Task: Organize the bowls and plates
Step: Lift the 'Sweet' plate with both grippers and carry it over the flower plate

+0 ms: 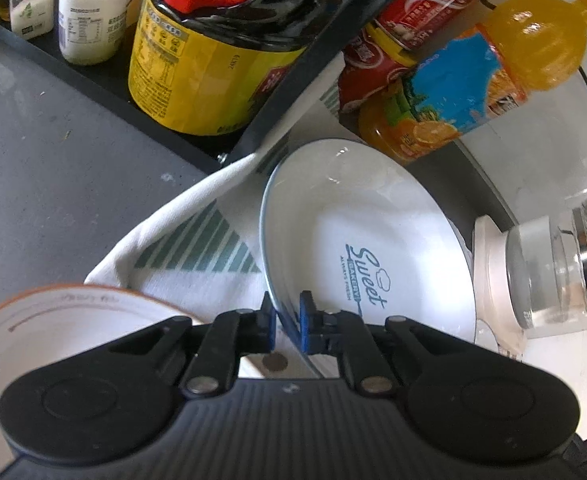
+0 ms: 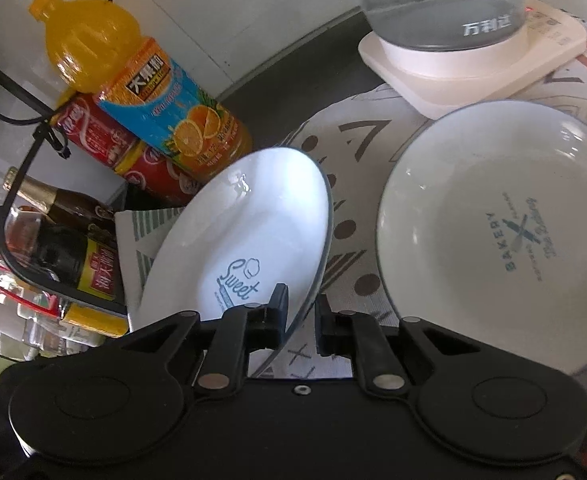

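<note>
Fingers (image 1: 270, 322) astride Sweet plate (image 1: 365, 240) rim
</note>
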The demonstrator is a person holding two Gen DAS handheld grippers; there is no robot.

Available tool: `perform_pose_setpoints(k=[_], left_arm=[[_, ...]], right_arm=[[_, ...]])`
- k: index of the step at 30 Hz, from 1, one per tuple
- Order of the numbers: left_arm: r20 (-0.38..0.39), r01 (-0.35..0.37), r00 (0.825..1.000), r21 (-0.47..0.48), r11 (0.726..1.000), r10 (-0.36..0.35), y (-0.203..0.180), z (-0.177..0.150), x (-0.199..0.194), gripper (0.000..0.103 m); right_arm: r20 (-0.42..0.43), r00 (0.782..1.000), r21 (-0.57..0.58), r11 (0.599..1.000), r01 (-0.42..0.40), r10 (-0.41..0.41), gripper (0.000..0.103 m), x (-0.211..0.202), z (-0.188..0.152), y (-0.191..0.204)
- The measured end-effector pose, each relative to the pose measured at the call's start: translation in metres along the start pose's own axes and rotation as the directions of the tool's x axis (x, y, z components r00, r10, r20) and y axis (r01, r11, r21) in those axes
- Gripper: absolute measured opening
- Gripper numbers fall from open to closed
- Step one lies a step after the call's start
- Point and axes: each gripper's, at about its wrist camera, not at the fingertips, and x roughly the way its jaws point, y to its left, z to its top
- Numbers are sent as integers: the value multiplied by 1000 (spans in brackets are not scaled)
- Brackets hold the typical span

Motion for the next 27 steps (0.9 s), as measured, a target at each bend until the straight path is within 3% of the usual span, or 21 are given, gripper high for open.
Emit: perform_pose_setpoints(k=[15,27], left_arm=[[39,49,998,77,996,-52,9,-30,-52,9],[46,40,998,107,994,-45,31,-56,-82,9]], right_arm=[[78,997,-34,999,-7,10,13,-62,-34,19],[78,997,-45,999,-25,29,14,-89,-75,26]])
